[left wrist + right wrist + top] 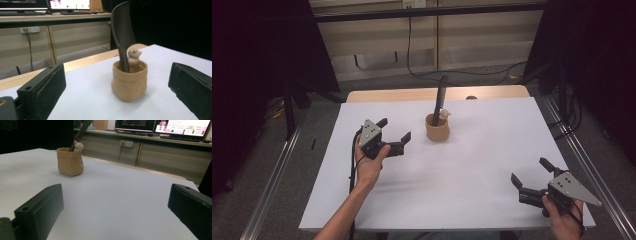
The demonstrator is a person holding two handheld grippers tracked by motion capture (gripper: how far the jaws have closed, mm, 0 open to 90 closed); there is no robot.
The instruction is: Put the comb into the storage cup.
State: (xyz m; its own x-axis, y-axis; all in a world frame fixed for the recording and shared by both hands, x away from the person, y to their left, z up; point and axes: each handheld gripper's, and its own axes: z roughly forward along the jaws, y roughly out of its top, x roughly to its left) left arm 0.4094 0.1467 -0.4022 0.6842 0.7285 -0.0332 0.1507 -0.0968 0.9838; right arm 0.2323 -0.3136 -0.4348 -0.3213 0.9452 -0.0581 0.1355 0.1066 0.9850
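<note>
While both grippers' jaws gape empty, the tan pot holds a dark comb.

Left gripper is held above the table's middle-left, jaws wide apart; right gripper sits low near the right corner, jaws spread too.

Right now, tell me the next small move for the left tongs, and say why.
Probably ease the left tongs forward toward the comb standing in the tan pot. Their jaws are open and empty, already aimed at the pot, which sits close ahead; the right tongs are open too, but far off near the table's corner.
</note>
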